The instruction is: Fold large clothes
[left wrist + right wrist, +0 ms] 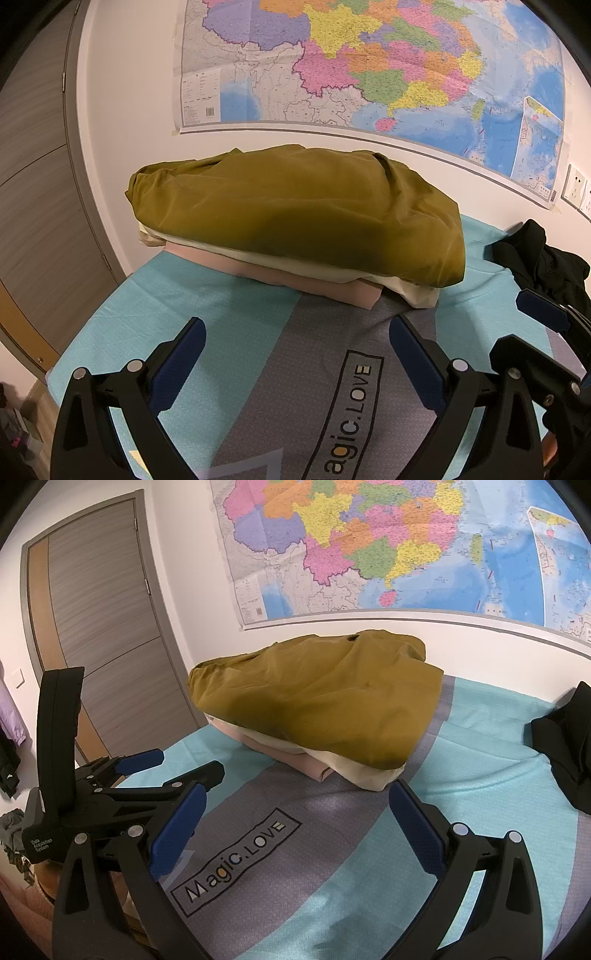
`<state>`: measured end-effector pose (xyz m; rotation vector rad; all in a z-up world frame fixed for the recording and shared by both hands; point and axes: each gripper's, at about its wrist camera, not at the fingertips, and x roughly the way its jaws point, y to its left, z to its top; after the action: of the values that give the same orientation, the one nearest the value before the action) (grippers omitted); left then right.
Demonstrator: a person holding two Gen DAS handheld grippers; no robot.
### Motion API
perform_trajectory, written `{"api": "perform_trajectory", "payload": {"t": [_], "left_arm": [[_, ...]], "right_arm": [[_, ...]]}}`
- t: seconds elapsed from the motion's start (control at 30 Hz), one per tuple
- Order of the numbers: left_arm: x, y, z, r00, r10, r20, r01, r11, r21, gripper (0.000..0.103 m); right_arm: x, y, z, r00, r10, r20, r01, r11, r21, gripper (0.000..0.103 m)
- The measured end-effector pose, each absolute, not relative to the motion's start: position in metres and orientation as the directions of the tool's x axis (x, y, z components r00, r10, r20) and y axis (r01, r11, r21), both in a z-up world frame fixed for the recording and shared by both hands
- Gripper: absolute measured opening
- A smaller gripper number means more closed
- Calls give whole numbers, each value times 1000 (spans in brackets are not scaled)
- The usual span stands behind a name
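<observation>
A folded olive-mustard garment (295, 210) (325, 701) tops a stack at the far side of the bed, against the wall. Under it lie a cream piece (406, 290) (365, 775) and a pink piece (332, 288) (295, 762). A crumpled black garment (543, 258) (569, 746) lies at the bed's right. My left gripper (295, 328) (181, 766) hangs open over the grey stripe, short of the stack, holding nothing. My right gripper (297, 794) (521, 328) is also open and empty, just right of the left one.
The teal and grey bed cover (177, 295) (480, 738) carries a "Magic.LOVE" label (236, 860). A large wall map (369, 66) hangs above the stack. A grey door (103, 627) stands at left, with clothes on the floor (11, 830) beside the bed.
</observation>
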<state>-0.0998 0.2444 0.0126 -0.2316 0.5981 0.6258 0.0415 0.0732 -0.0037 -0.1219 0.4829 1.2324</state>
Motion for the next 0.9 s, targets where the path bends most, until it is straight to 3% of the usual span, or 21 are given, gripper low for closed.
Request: {"api": "perform_trajectory", "payload": {"t": [0.9], "left_arm": [[-100, 243, 13, 648, 485, -587, -614, 789, -26, 96]], "right_arm": [[43, 75, -3, 238, 879, -413, -925, 334, 178, 98]]}}
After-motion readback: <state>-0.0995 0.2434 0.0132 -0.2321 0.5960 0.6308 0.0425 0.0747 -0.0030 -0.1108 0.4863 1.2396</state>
